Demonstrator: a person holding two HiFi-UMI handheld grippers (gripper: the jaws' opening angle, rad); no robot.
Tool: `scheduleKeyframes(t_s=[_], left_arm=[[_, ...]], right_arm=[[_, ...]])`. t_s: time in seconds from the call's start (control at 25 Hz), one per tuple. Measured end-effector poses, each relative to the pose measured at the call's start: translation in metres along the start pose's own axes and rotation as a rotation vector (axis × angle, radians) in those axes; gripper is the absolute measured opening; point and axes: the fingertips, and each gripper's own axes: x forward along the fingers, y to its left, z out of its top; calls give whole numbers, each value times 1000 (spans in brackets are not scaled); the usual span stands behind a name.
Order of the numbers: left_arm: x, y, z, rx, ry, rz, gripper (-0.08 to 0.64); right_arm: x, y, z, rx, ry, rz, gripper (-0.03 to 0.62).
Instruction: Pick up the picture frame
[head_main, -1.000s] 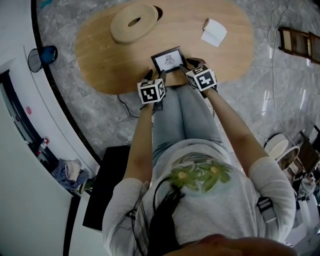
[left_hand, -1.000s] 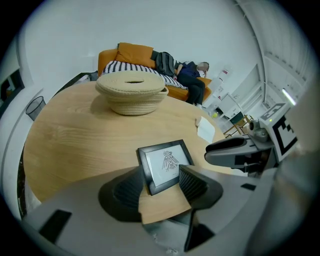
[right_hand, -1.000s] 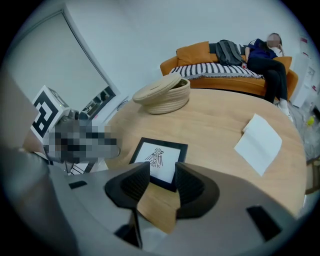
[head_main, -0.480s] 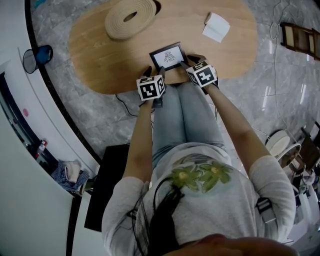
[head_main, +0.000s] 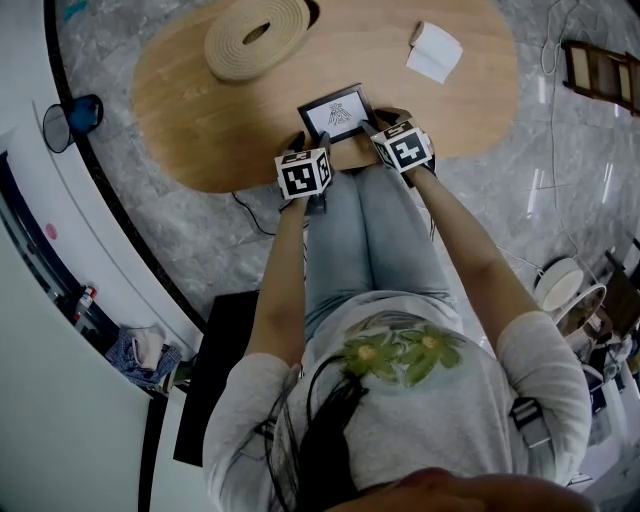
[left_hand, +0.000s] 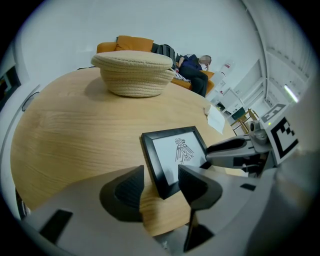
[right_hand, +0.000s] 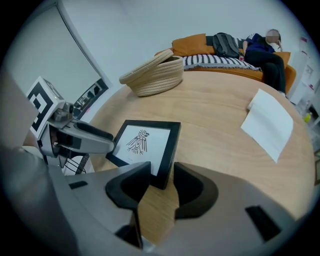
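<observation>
The black picture frame (head_main: 336, 115) with a bird drawing lies flat near the front edge of the oval wooden table (head_main: 200, 120). My left gripper (head_main: 308, 143) points steeply down at its near left corner. In the left gripper view that corner (left_hand: 167, 186) sits between the spread jaws of the left gripper (left_hand: 161, 176), with wood showing beside it. My right gripper (head_main: 376, 126) stands at the near right corner. The right gripper (right_hand: 161, 176) has its jaws closing around the frame (right_hand: 145, 142), with a gap still visible.
A woven basket (head_main: 258, 37) sits at the table's far left. A white folded paper (head_main: 433, 52) lies at the far right. The person's legs reach under the table's front edge. A sofa with someone lying on it (right_hand: 260, 52) stands beyond the table.
Both grippers have sunk towards the table and now straddle the frame's near corners. The frame has not moved.
</observation>
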Motion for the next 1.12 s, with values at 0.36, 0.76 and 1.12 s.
scheduleKeyframes(t_s=[0.36, 0.76, 1.12], left_arm=[[5, 7, -8, -21, 13, 30, 182], [6, 8, -9, -13, 30, 35, 167], [7, 5, -10, -6, 56, 52, 103]], right_arm=[[2, 1, 0, 28, -5, 10, 136], [3, 0, -3, 49, 13, 16, 130], [3, 3, -3, 44, 17, 12, 121]])
